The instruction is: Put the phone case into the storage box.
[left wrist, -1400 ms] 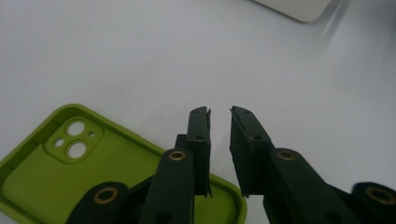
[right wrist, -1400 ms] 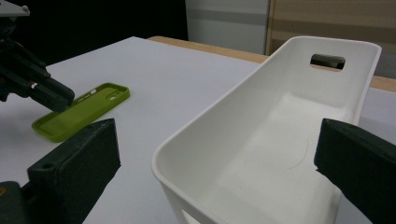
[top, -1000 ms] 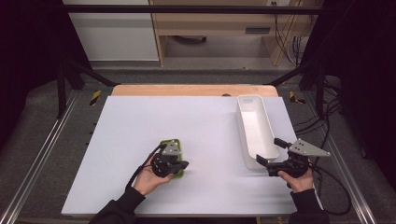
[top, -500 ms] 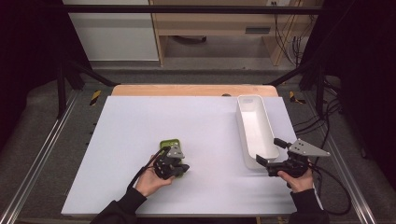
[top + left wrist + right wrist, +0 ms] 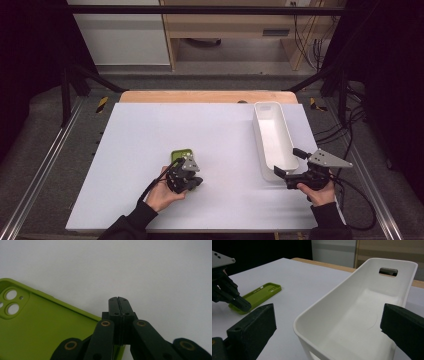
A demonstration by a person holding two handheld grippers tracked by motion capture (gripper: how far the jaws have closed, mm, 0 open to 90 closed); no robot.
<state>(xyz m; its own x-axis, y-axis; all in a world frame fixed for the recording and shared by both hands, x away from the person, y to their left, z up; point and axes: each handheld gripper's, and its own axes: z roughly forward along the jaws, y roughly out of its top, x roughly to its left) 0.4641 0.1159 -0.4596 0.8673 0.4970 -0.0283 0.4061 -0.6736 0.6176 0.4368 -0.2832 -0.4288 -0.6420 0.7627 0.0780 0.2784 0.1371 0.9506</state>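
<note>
White tabletop (image 5: 150,130) under us: our left gripper (image 5: 119,300), jaws pressed together and holding nothing, sits at the green phone case (image 5: 37,325); case not lifted. Right gripper (image 5: 287,167) gapes wide at the white bin's (image 5: 272,132) near end.

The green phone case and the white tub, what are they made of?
The green phone case looks like soft matte silicone or rubber: dull, rounded edges. The white tub looks like hard, smooth plastic: slightly glossy moulded walls with a cut-out handle.
</note>
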